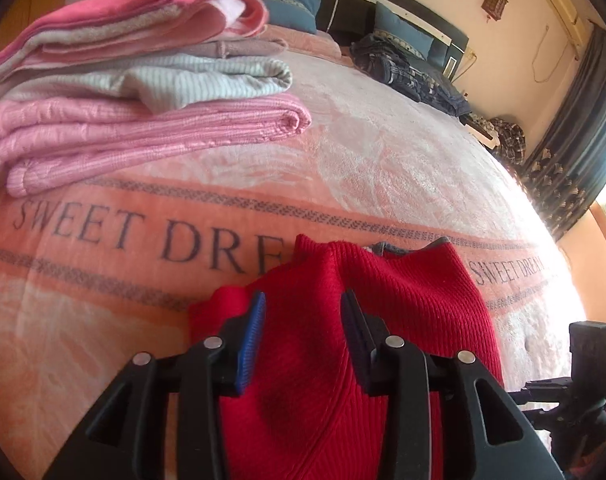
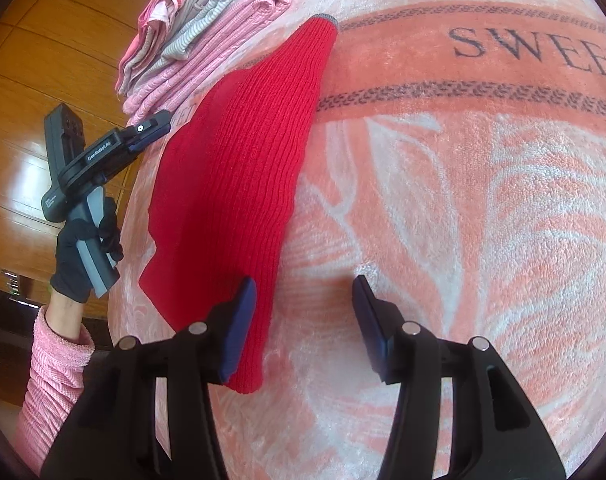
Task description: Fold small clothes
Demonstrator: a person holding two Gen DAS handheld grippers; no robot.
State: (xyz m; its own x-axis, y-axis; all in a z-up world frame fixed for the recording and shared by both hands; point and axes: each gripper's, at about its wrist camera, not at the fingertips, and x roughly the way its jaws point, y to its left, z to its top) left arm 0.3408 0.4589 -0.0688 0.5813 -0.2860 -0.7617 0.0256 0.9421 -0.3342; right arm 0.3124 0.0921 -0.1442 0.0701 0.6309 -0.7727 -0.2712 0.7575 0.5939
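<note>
A red ribbed knit garment (image 2: 239, 168) with a grey hem lies folded lengthwise on the pink blanket (image 2: 463, 220). In the left wrist view the red garment (image 1: 323, 360) fills the lower middle, and my left gripper (image 1: 303, 304) stands open just above it, nothing between its fingers. My right gripper (image 2: 305, 288) is open too; its left finger (image 2: 239, 320) overlaps the garment's near edge, its right finger (image 2: 373, 320) is over bare blanket. From the right wrist view, the left gripper (image 2: 151, 128) shows at the garment's far left side, held by a gloved hand (image 2: 83, 256).
A stack of folded pink, grey and white knitwear (image 1: 123, 92) sits at the blanket's far left, also seen as folded clothes (image 2: 199, 40). Dark clothes and blue pillows (image 1: 407, 60) lie by the headboard. A wooden floor (image 2: 19, 120) lies beyond the bed's edge.
</note>
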